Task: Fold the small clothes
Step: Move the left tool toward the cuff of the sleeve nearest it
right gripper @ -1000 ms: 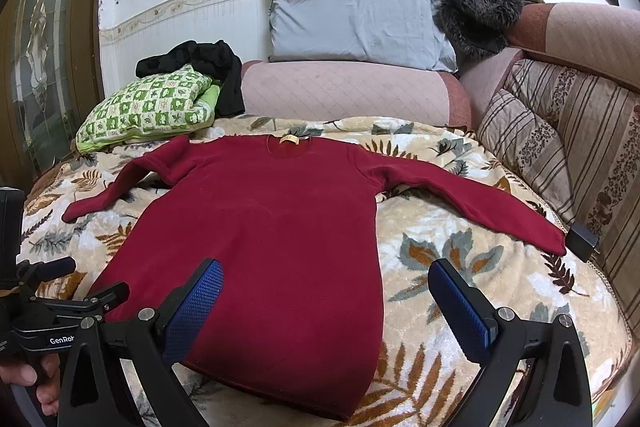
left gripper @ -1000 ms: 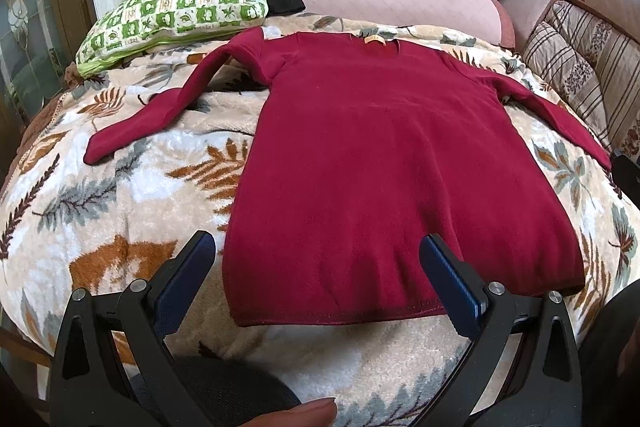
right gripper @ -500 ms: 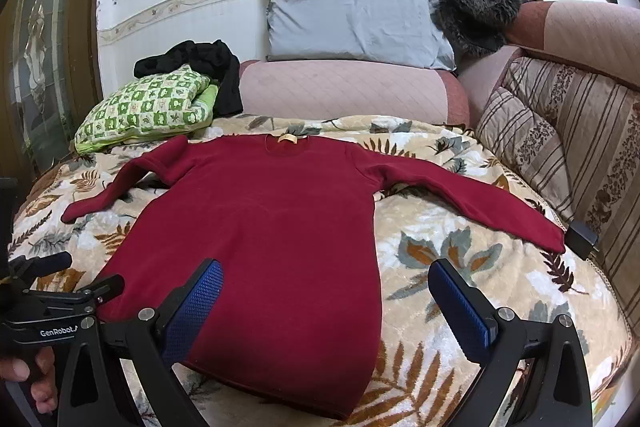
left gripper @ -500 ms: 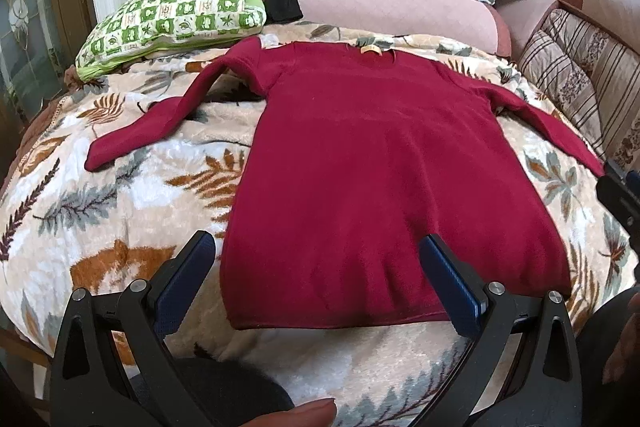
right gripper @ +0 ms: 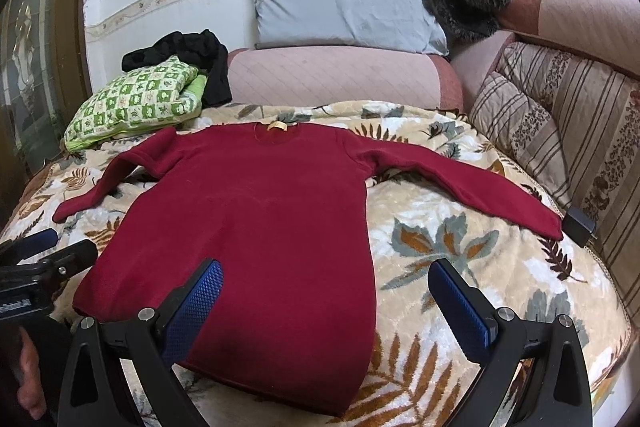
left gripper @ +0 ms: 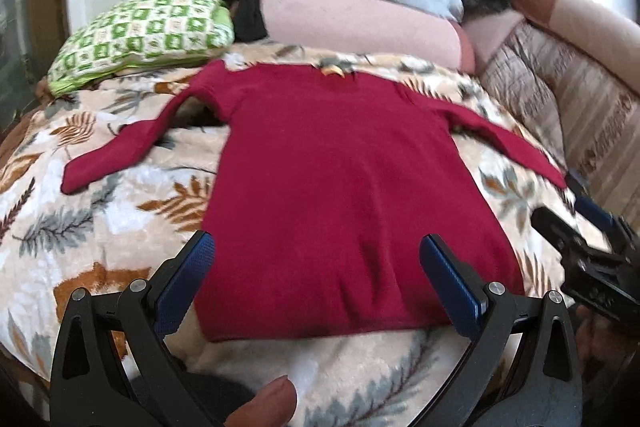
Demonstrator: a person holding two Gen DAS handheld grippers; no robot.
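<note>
A dark red long-sleeved sweater [left gripper: 340,179] lies flat on the leaf-patterned blanket, collar away from me, both sleeves spread out; it also shows in the right wrist view [right gripper: 264,227]. My left gripper [left gripper: 316,267] is open and empty, held above the hem. My right gripper [right gripper: 324,291] is open and empty, over the sweater's lower right edge. The right gripper also shows at the right edge of the left wrist view [left gripper: 592,251], and the left gripper at the left edge of the right wrist view [right gripper: 40,259].
The leaf-patterned blanket [right gripper: 460,227] covers the bed. A green checked pillow [right gripper: 136,103] with a black garment [right gripper: 192,55] lies at the far left. A grey pillow [right gripper: 344,3] and pink bolster [right gripper: 336,75] stand behind. Striped cushions [right gripper: 560,131] line the right side. A small dark box [right gripper: 579,225] sits by the right cuff.
The left wrist view has tilted up and shifted, so more of the pillows and wall shows. The right gripper has moved further into that view. The sweater has not moved.
</note>
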